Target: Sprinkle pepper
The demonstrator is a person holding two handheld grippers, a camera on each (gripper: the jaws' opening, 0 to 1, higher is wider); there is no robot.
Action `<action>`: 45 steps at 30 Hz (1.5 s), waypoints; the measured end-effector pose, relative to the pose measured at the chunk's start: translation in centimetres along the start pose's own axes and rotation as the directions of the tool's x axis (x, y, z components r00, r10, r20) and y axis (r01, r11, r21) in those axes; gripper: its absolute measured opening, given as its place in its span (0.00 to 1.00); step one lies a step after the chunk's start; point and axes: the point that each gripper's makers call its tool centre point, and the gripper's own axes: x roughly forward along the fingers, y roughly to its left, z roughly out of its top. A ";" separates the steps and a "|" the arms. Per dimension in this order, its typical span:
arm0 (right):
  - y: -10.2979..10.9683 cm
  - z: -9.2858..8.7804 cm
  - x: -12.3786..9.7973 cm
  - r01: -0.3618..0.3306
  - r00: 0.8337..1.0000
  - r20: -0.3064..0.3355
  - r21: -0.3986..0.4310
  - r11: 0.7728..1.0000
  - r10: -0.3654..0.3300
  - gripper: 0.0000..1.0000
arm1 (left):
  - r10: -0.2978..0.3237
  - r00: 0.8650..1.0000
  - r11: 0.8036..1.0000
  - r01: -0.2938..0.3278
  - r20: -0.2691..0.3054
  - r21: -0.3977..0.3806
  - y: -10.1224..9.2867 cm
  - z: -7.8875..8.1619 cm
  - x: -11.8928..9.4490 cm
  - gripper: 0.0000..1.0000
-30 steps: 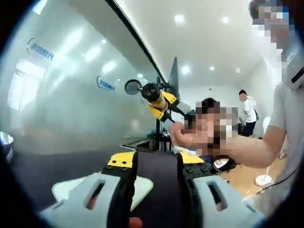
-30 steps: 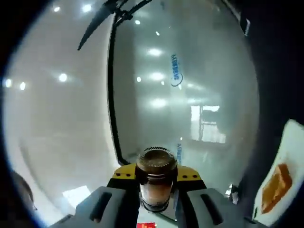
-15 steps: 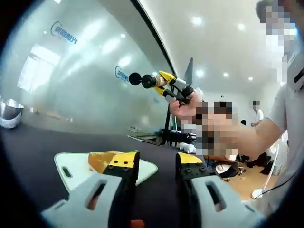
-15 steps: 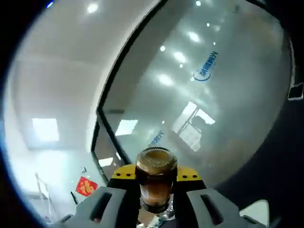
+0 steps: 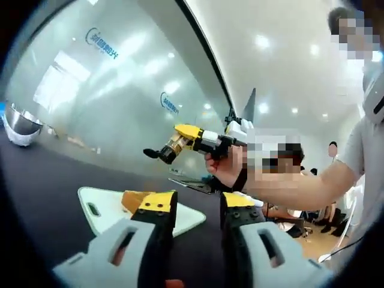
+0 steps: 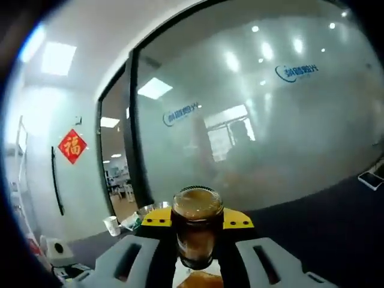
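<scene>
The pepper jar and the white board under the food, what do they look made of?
The pepper jar looks like clear glass: dark and pale contents show through, and its top glints. The board seems matte white plastic, with a moulded handle slot; I can't be sure.

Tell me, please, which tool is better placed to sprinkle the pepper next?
The right tool: it grips the brown glass pepper jar, tipped toward the orange food on the white cutting board. The left tool is open, holding nothing.
</scene>
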 end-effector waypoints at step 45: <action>4.8 1.3 -6.0 -0.454 0.890 0.446 0.850 -0.267 -0.092 0.21 | -0.035 0.997 0.979 0.020 0.071 0.204 -2.0 8.0 3.9 0.40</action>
